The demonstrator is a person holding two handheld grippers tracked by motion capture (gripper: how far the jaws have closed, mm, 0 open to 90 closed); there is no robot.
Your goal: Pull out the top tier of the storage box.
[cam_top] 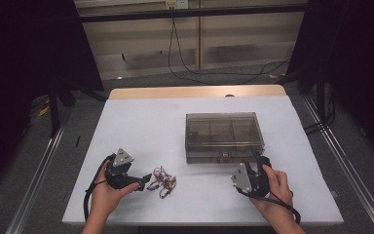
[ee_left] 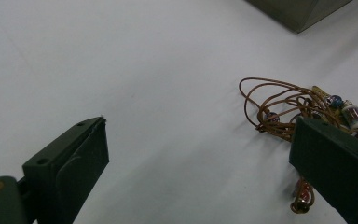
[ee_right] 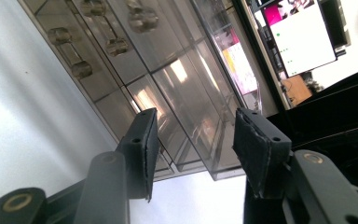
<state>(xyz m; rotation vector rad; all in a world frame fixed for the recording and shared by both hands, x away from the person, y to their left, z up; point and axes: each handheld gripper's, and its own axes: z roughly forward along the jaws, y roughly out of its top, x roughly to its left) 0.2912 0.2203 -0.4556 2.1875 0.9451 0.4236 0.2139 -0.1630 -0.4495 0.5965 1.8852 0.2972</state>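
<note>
The left claw point(cam_top: 143, 184) is held spread, the beaded cord point(cam_top: 161, 181) at its three o'clock; the right claw point(cam_top: 257, 158) is parted, empty, at the clear box point(cam_top: 222, 136).

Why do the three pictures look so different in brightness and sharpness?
High view: dim, dark surroundings, slightly soft; the beaded cord is a small tangle. Left gripper view: bright white table, cord sharp, near jaws softer. Right gripper view: tilted, reflections glare on the clear plastic box.
</note>
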